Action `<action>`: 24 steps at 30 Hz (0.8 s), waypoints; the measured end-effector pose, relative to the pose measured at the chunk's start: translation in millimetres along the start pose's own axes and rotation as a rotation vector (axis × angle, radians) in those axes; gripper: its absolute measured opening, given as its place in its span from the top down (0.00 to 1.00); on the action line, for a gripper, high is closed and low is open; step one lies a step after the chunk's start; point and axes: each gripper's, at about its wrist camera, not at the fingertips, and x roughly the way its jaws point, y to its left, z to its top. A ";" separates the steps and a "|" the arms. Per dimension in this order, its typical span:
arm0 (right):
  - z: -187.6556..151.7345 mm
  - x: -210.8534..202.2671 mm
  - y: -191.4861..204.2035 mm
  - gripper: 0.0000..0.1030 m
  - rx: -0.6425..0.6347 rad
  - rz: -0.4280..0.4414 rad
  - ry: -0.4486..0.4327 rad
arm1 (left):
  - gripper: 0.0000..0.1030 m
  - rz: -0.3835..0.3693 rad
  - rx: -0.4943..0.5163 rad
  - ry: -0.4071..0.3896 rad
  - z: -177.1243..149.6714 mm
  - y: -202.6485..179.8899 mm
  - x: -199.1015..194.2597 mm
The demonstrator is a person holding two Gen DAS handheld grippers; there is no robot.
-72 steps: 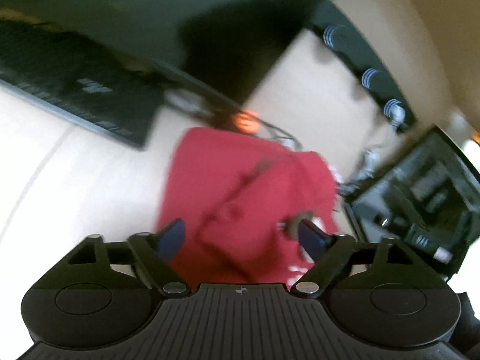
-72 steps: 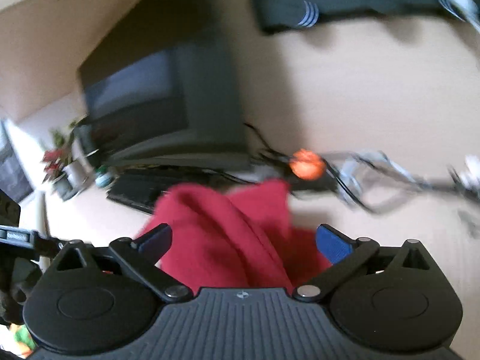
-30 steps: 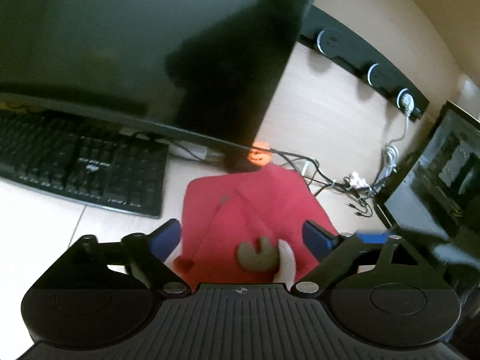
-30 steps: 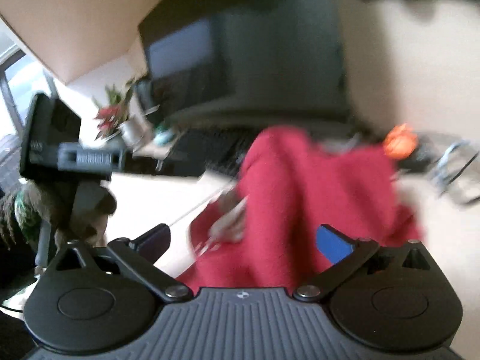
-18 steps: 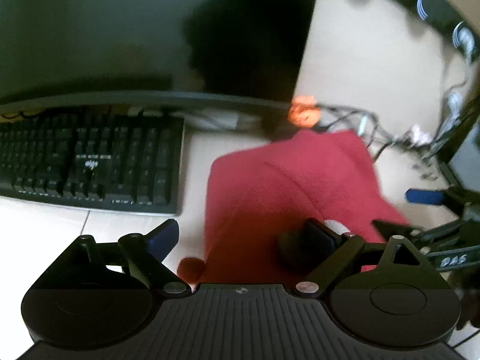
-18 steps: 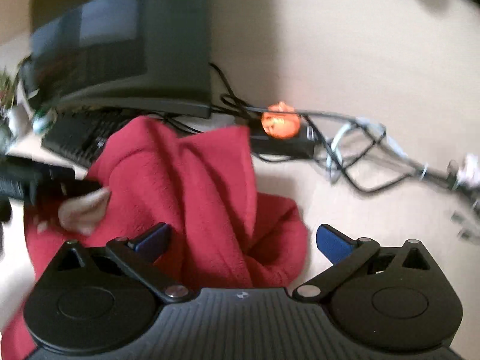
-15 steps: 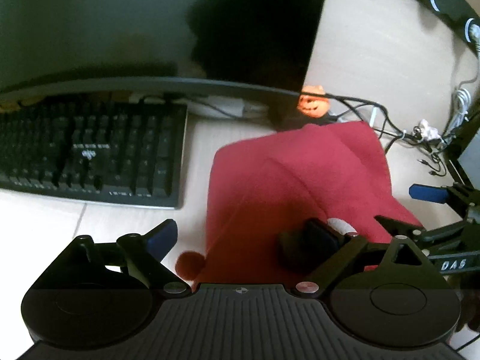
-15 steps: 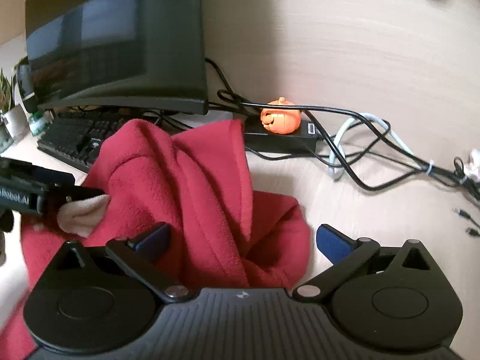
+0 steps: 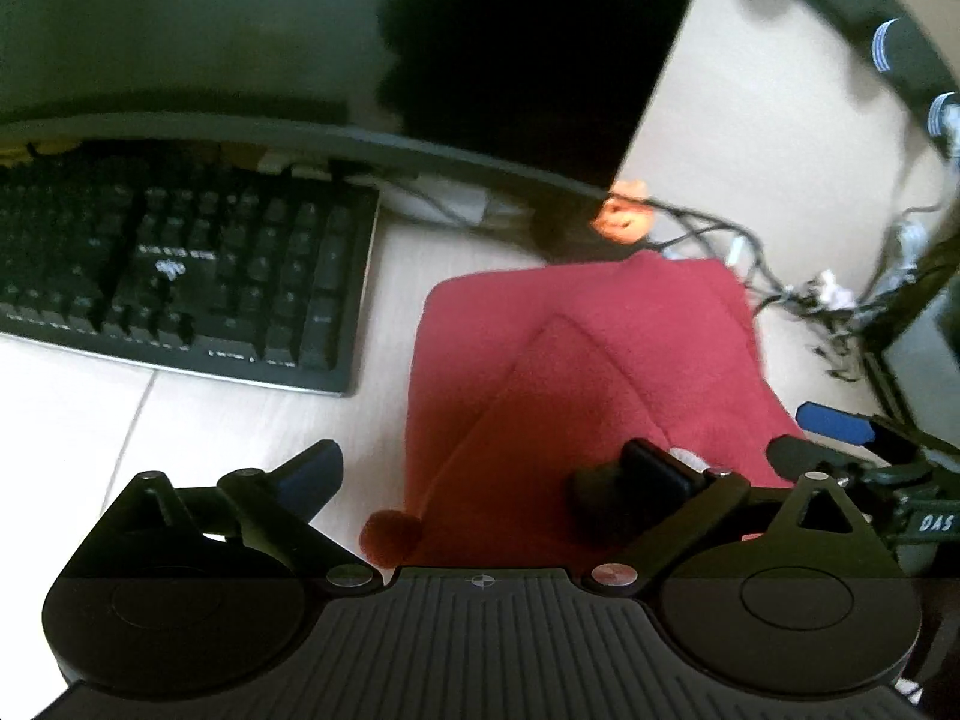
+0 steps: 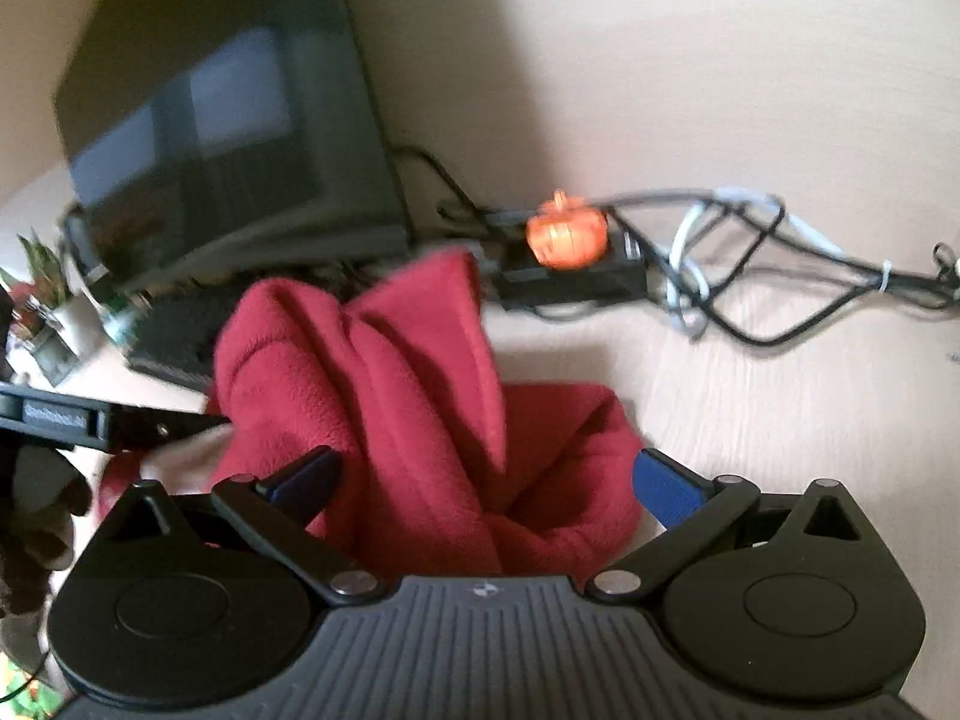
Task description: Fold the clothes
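Two views. Left wrist: red fleece garment is seen lying on the desk, right of the keyboard and before the orange pumpkin. Left gripper fingers are spread wide, nothing clamped.

Right wrist: garment is seen bunched in ridges left of the pumpkin, a lump nearer. Right gripper fingers are likewise parted, cloth between, none pinched. Judged: ridges should be flattened and one edge pinched cleanly, clear of the cables.
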 end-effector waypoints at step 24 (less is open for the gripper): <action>-48.5 -31.8 62.8 0.00 -0.137 -0.128 0.051 | 0.01 -0.427 0.229 -0.140 24.8 -76.6 -36.2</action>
